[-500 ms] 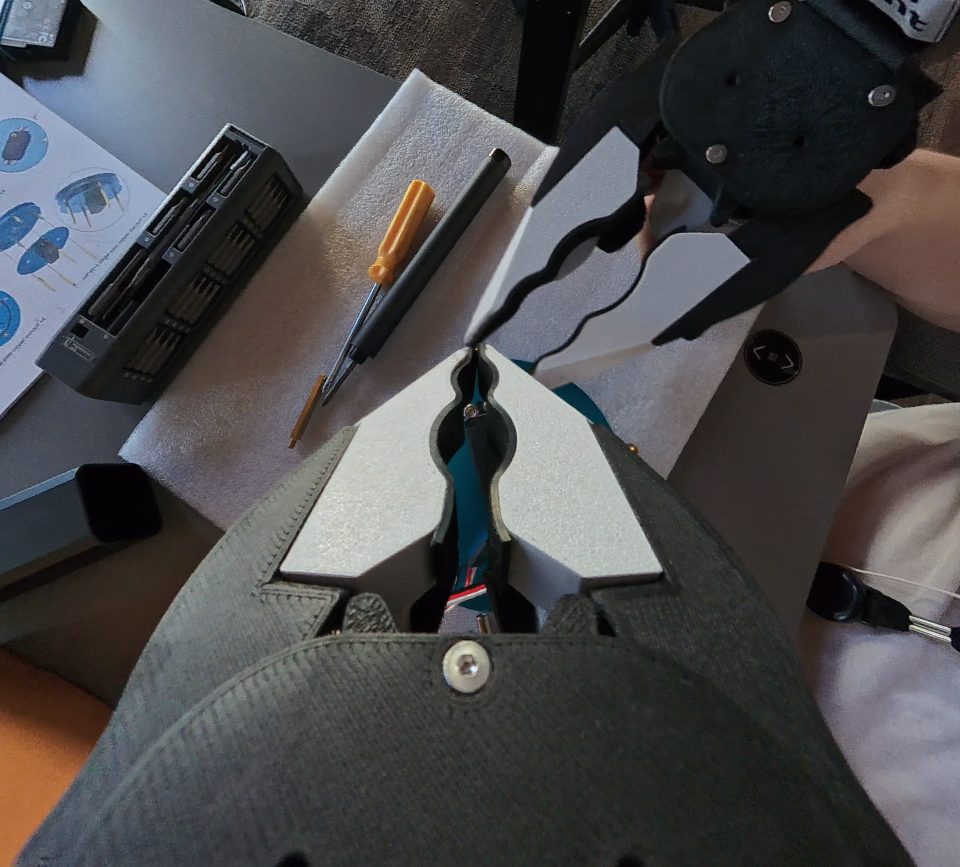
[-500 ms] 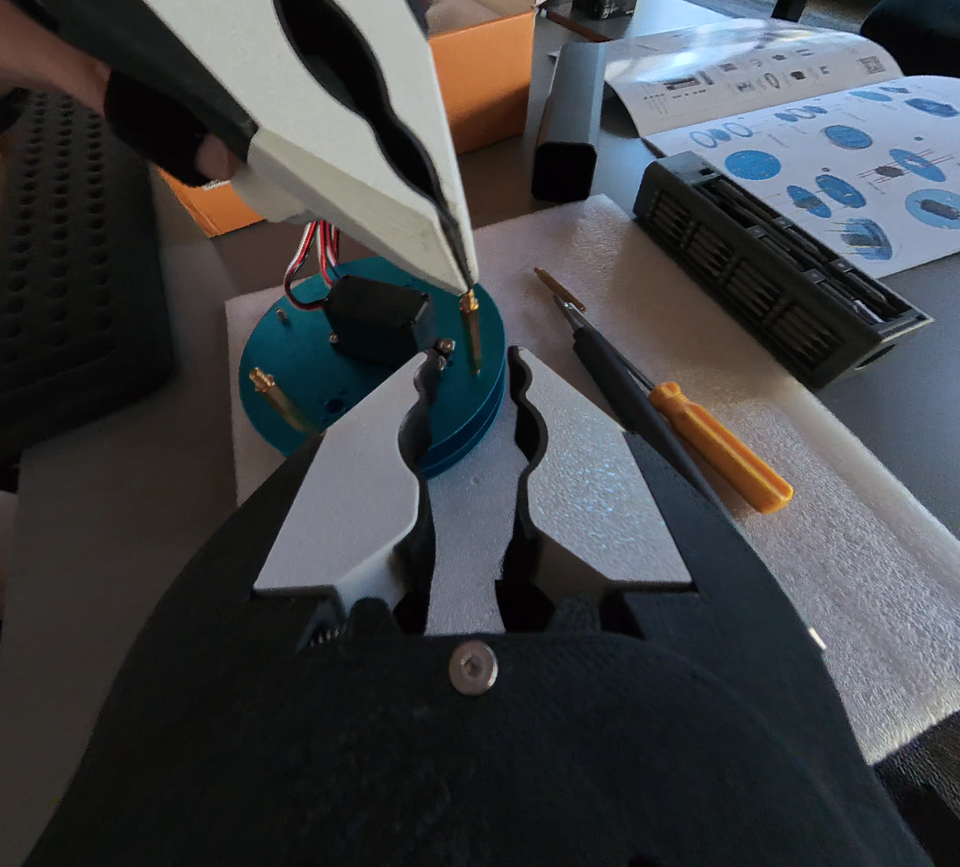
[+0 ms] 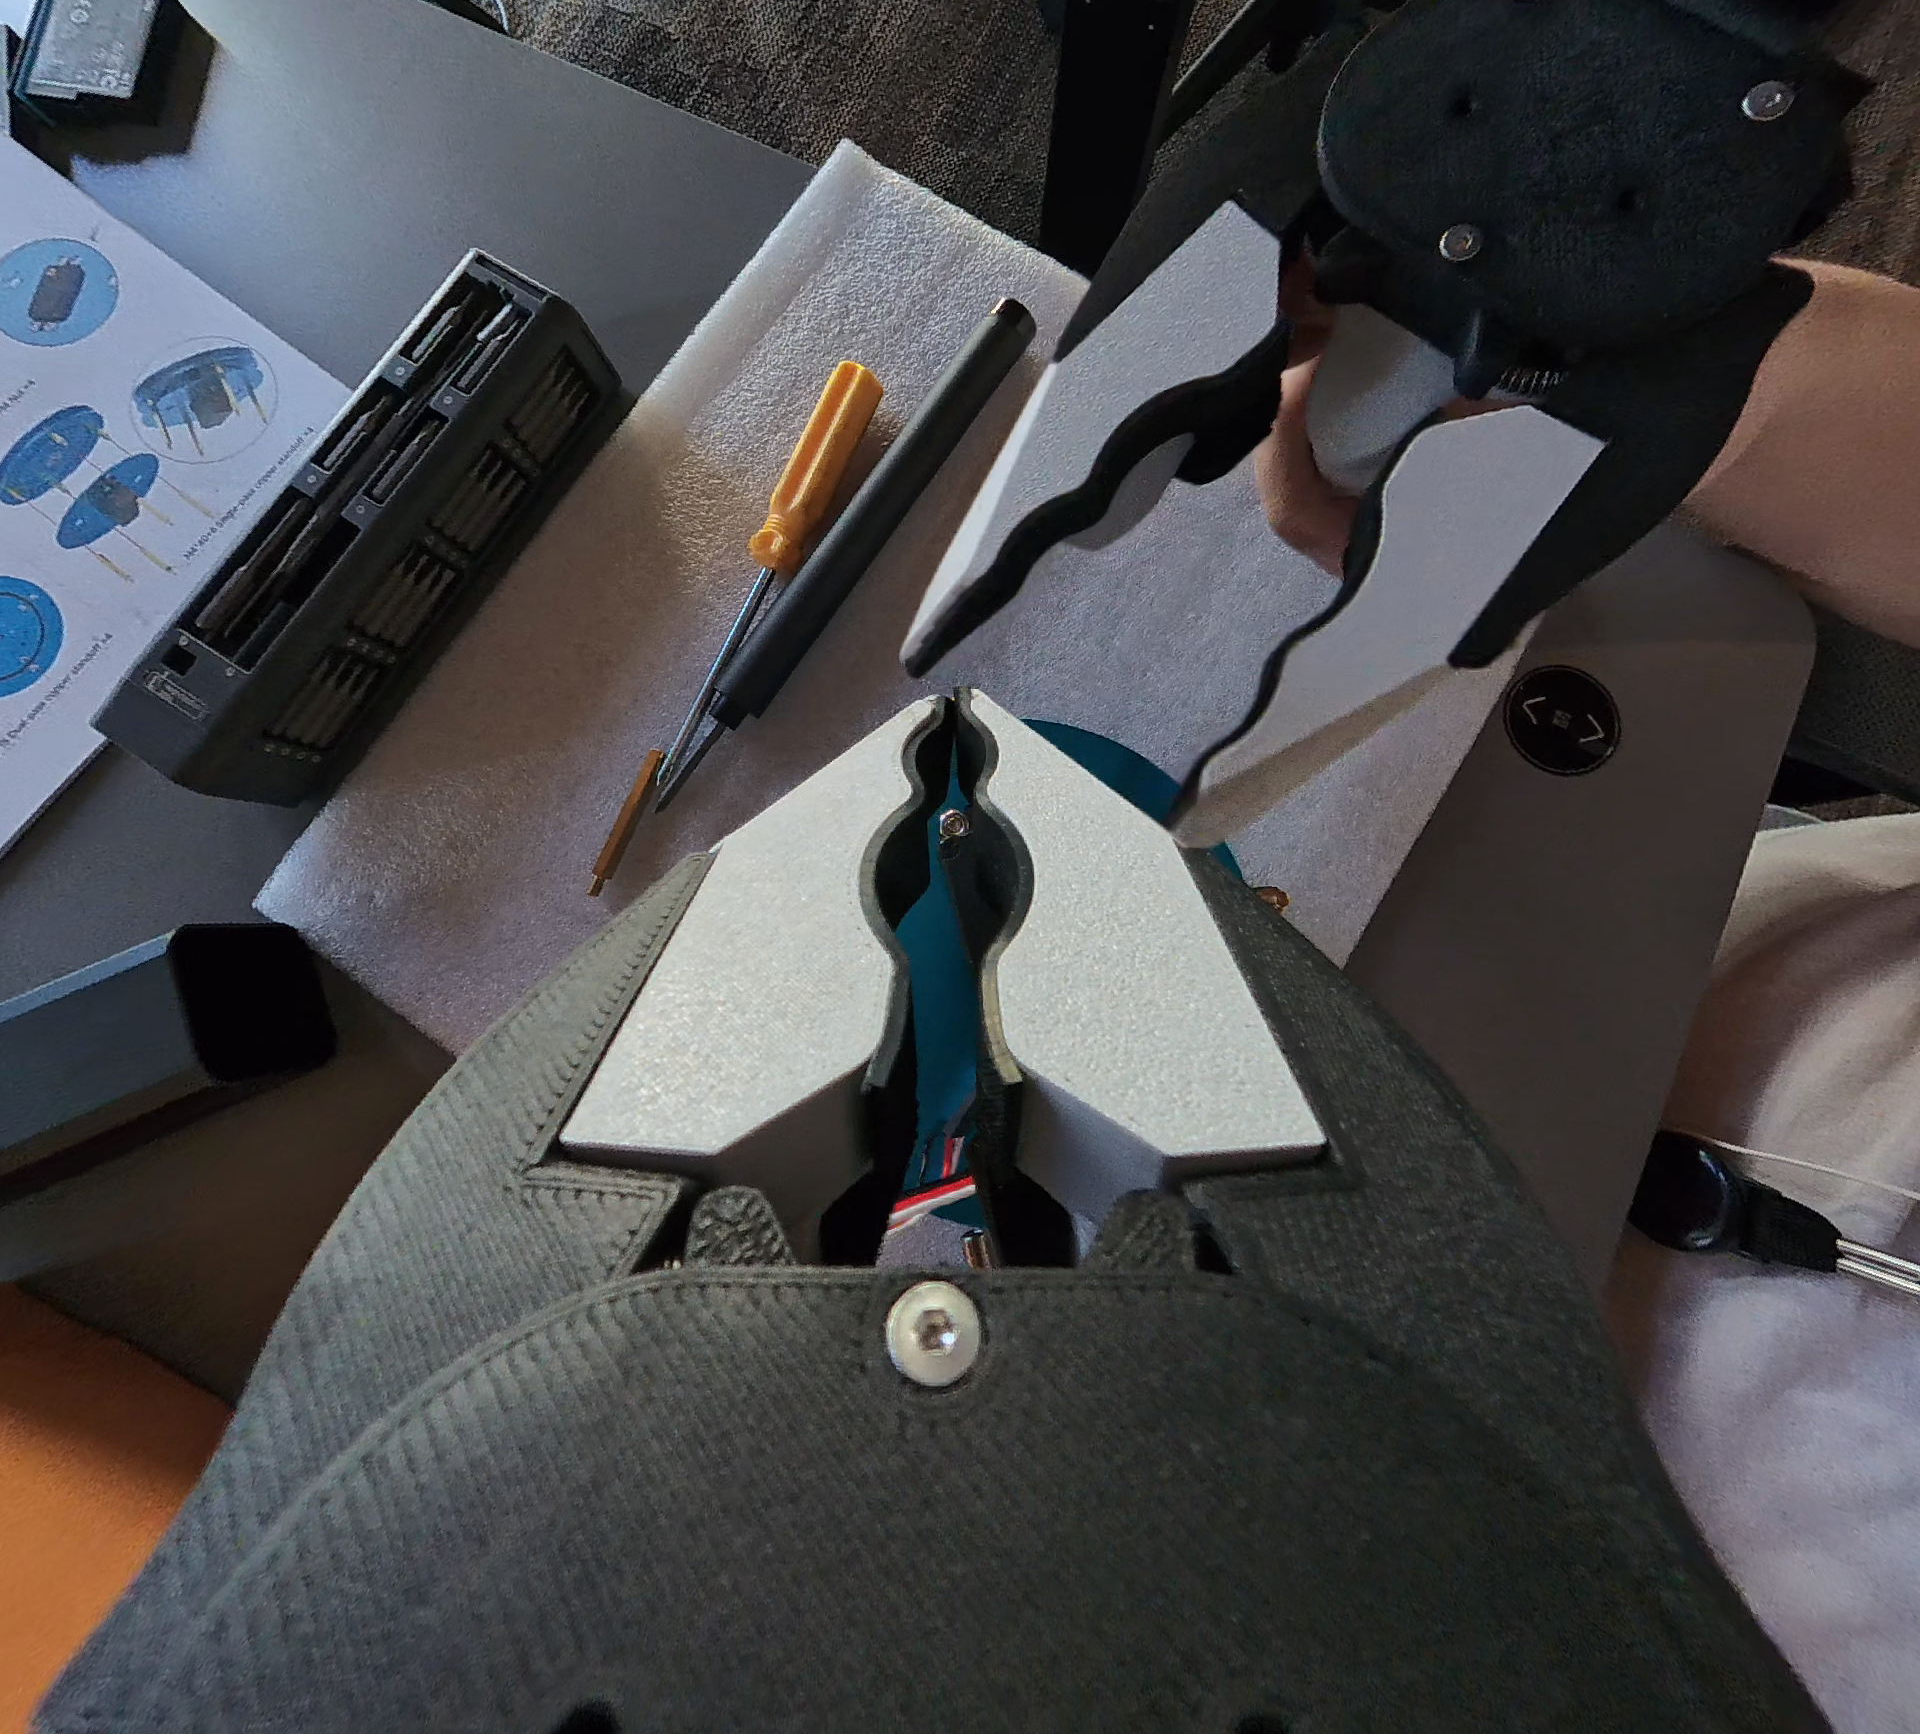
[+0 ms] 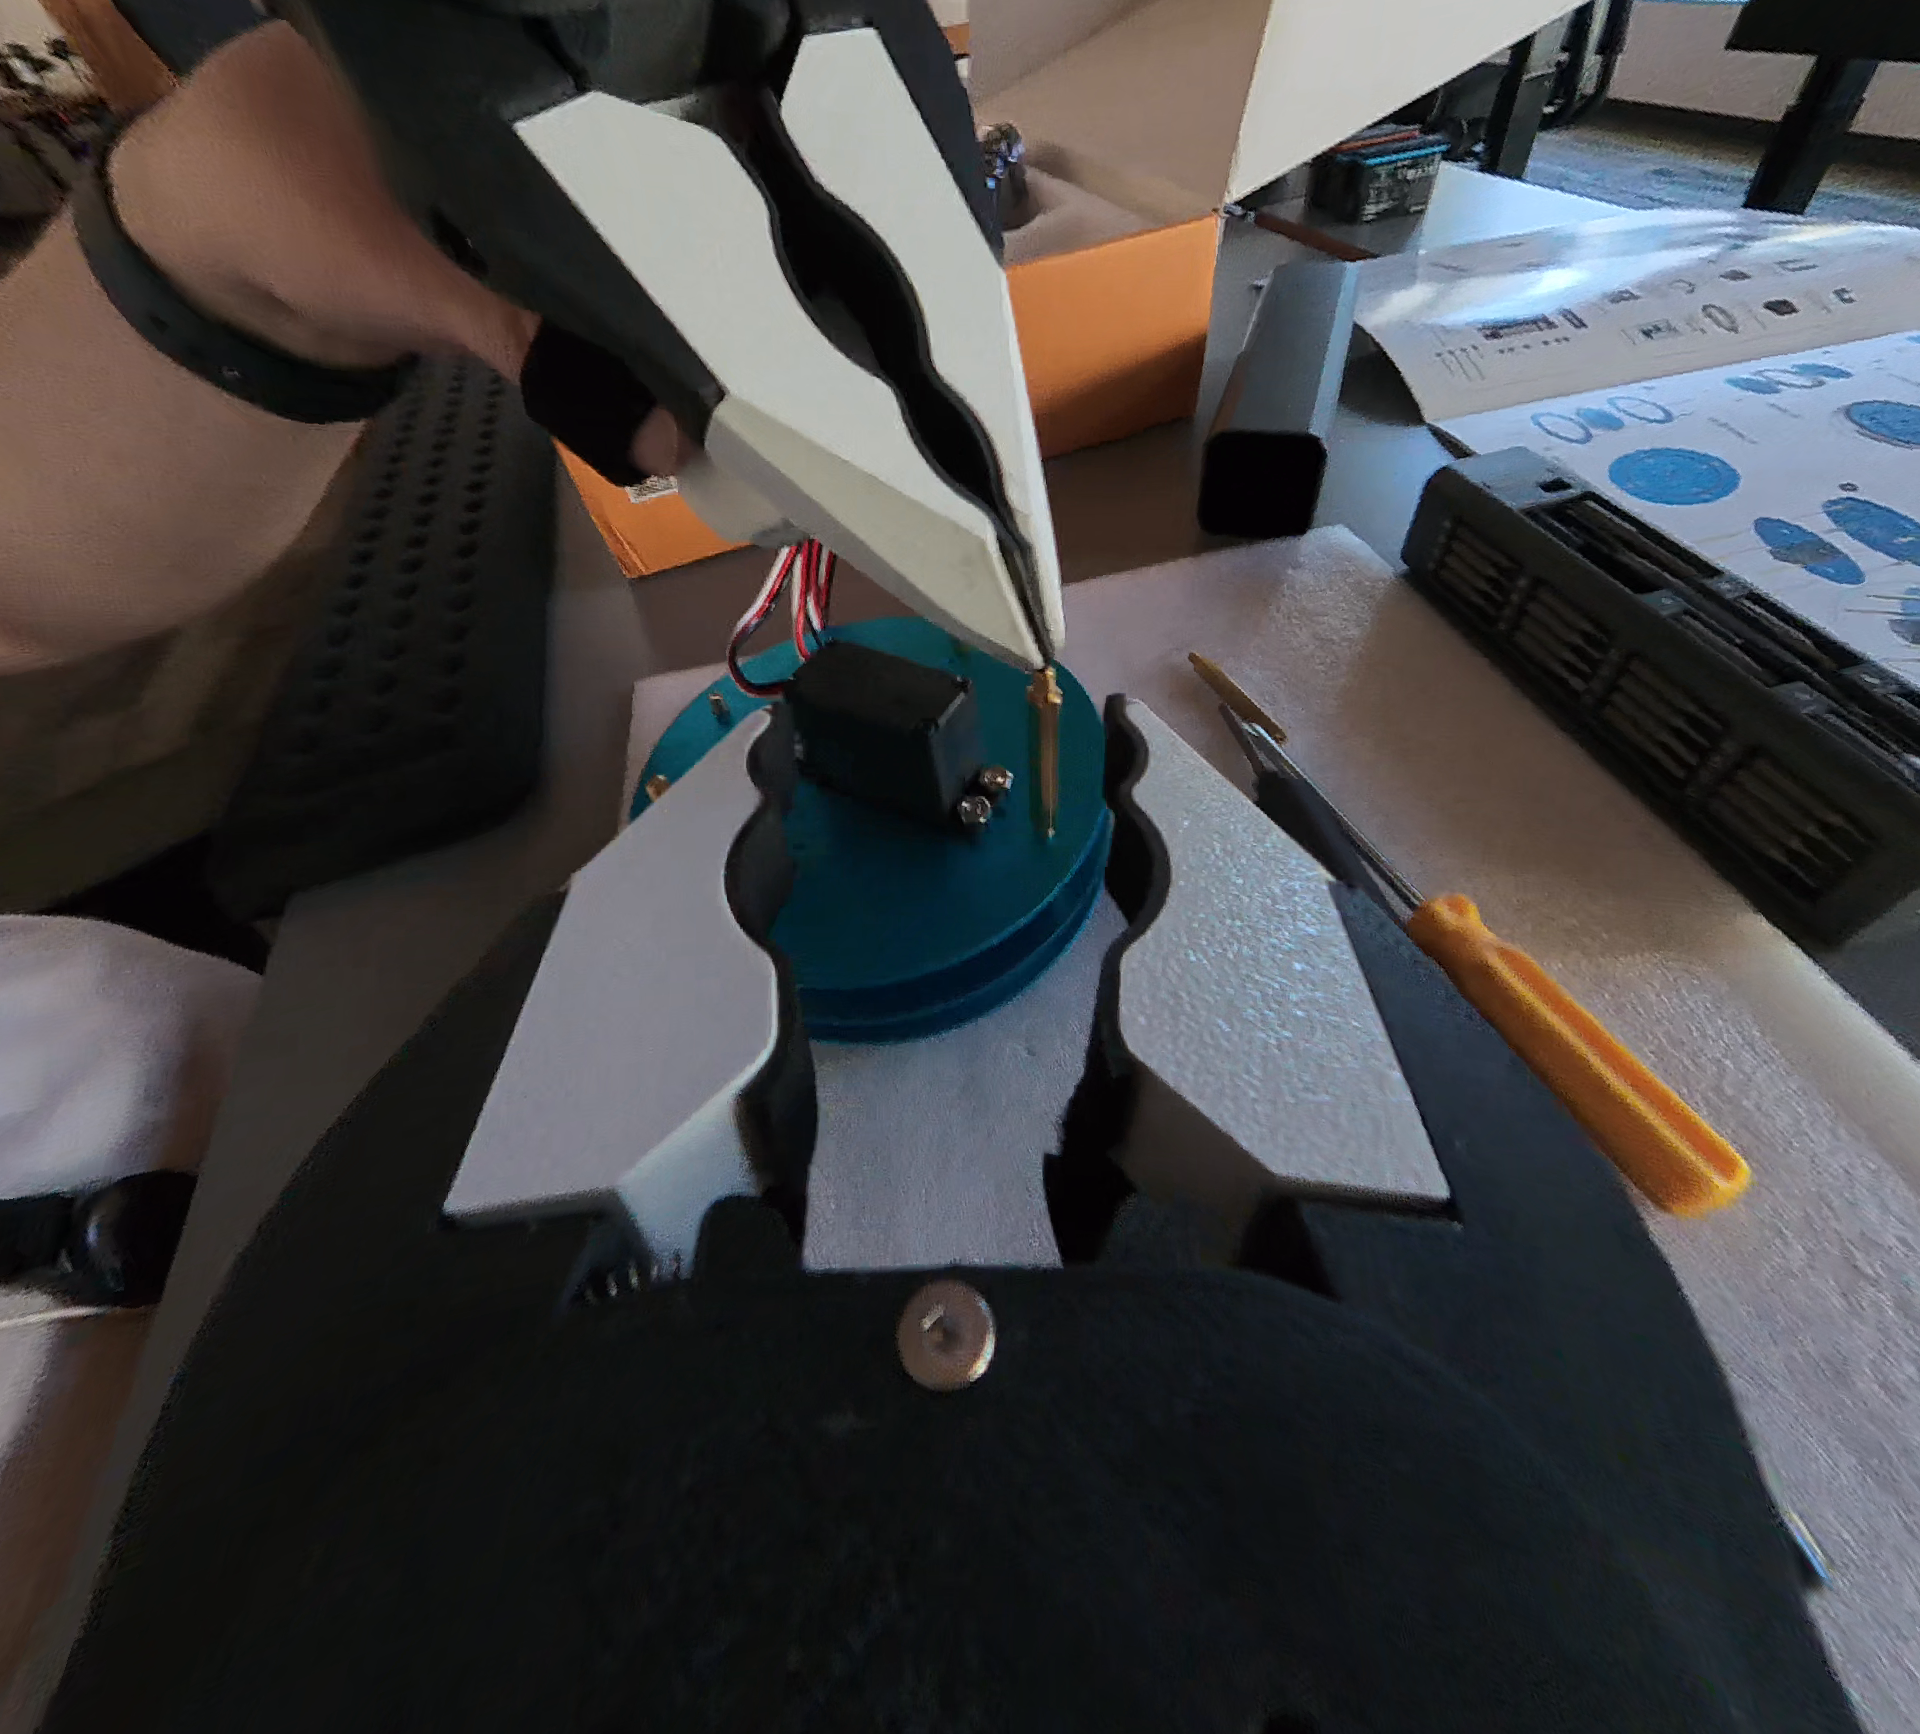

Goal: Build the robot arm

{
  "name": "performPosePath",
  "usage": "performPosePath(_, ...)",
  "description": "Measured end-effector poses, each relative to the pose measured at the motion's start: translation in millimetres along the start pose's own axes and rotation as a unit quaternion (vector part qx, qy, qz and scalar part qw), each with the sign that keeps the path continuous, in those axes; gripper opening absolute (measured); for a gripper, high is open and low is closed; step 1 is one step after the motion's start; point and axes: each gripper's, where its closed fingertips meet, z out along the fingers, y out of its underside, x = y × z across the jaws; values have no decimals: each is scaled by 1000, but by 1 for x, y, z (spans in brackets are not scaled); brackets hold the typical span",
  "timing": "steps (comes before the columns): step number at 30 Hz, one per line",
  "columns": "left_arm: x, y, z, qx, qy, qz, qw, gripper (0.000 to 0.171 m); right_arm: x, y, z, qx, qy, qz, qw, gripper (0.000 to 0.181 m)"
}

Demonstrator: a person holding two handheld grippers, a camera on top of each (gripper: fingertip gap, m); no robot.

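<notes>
Right gripper (image 4: 940,718) now spread wider than half a second ago, empty, flanking the teal disc (image 4: 935,915) on white foam (image 4: 1455,749), left gripper (image 4: 1039,645) pinched closed on an upright brass standoff (image 4: 1047,749), long axis vertical, lower end at the disc's rim beside the black servo (image 4: 883,739).

The right hand-held gripper (image 4: 940,739) has spread its fingers wider, now straddling the blue disc (image 4: 914,915). The left hand-held gripper (image 4: 1042,645), pinching the brass standoff (image 4: 1047,749), has drawn back slightly.
</notes>
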Motion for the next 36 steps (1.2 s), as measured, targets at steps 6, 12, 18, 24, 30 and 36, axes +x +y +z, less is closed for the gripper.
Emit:
performPosePath(6,-7,6,1,-14,-16,0,1000,0,-14,5,-3,-20,-13,9,1000,58)
performPosePath(12,-8,11,3,-24,-36,8,999,0,0,9,-1,-17,18,26,999,56)
performPosePath(18,-7,1,-13,11,-35,-9,999,4,3,10,0,-16,18,24,999,54)
performPosePath(24,-5,3,-3,8,-19,-23,1000,20,-1,8,5,-12,0,15,1000,56)
performPosePath(30,-7,8,0,6,-6,-38,999,18,-7,14,2,-26,-7,3,1000,54)
performPosePath(36,-7,9,0,4,-5,-33,999,18,-3,8,-3,-11,4,4,1000,56)
